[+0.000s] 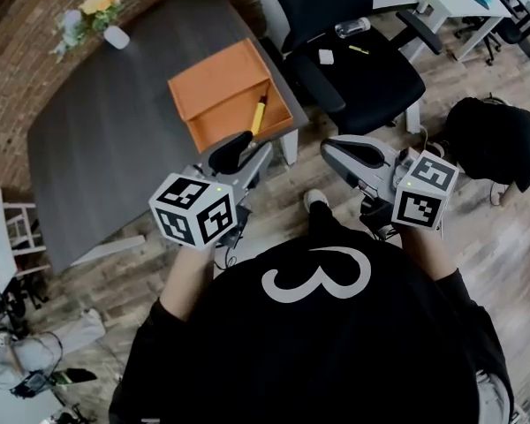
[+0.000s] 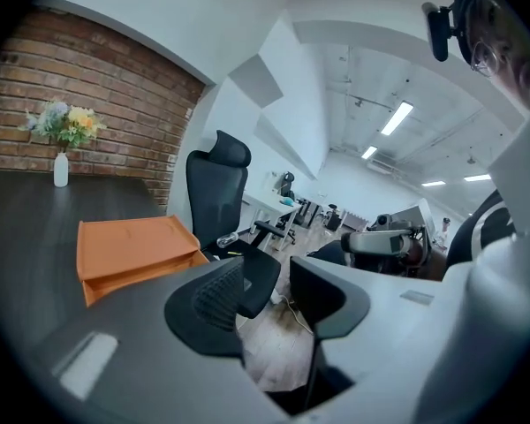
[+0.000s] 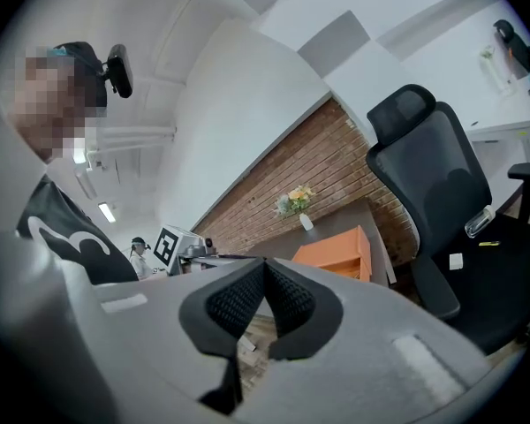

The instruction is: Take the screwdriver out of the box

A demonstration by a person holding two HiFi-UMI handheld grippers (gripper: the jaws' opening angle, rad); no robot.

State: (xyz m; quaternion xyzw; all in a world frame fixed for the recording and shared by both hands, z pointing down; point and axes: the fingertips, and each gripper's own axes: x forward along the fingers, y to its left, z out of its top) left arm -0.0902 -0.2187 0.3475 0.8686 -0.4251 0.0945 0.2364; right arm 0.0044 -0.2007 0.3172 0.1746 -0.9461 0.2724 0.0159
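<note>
Table: the dark grey rectangular table [image 1: 106,140] stands against the red brick wall [image 1: 18,51].
Box: the orange open-topped box [image 1: 225,91] sits on the table's right corner.
Screwdriver: the yellow-handled screwdriver [image 1: 259,113] lies in the box, along its right wall.
Chair: the black mesh office chair [image 1: 371,78] stands right of the table.

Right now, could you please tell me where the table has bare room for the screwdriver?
The dark grey tabletop is bare between the white flower vase and the orange box; crowded at the box's corner, by the black office chair.
</note>
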